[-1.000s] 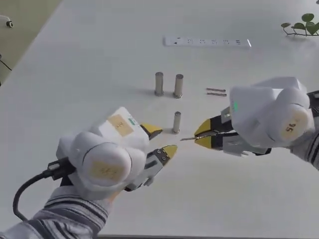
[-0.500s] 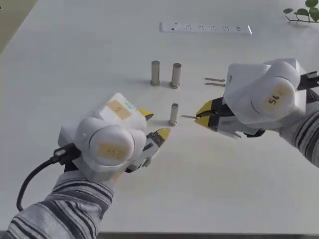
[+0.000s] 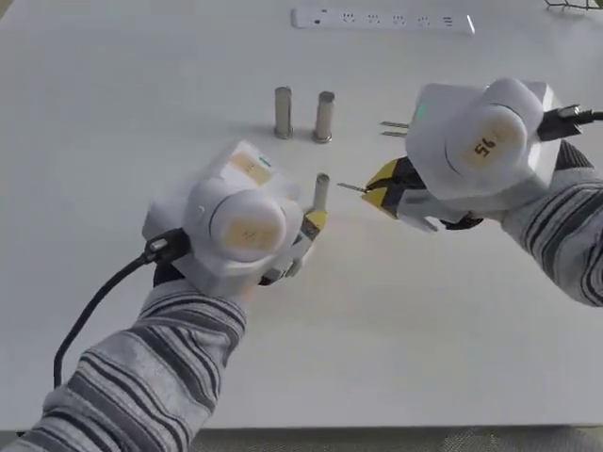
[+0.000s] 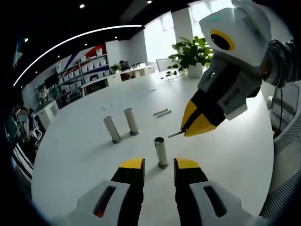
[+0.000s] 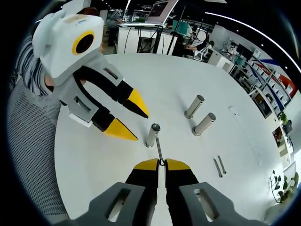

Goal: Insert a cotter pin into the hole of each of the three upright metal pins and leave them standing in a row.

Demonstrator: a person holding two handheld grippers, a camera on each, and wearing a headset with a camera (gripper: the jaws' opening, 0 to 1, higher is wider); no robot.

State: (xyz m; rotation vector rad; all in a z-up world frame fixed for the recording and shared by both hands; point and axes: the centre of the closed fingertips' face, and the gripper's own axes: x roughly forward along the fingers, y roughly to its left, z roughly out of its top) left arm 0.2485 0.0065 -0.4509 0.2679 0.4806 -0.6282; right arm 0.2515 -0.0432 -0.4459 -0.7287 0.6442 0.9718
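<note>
Cotter pin (image 5: 159,147) thin, stiff, light, likely slippery: right gripper (image 5: 161,163) pinches its tail, tip near top of front metal pin (image 4: 161,150). Left gripper (image 4: 159,163) jaws spread, straddling that pin's base, apparently not touching.

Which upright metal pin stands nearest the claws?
The lone front pin, just ahead of the left claw; the other two pins stand together farther back.

White worktable (image 3: 113,94), power strip (image 3: 382,19) at head view's top edge; left gripper view: plant (image 4: 190,49) top centre, shelving (image 4: 89,66) upper left, ceiling striplight (image 4: 108,28).
</note>
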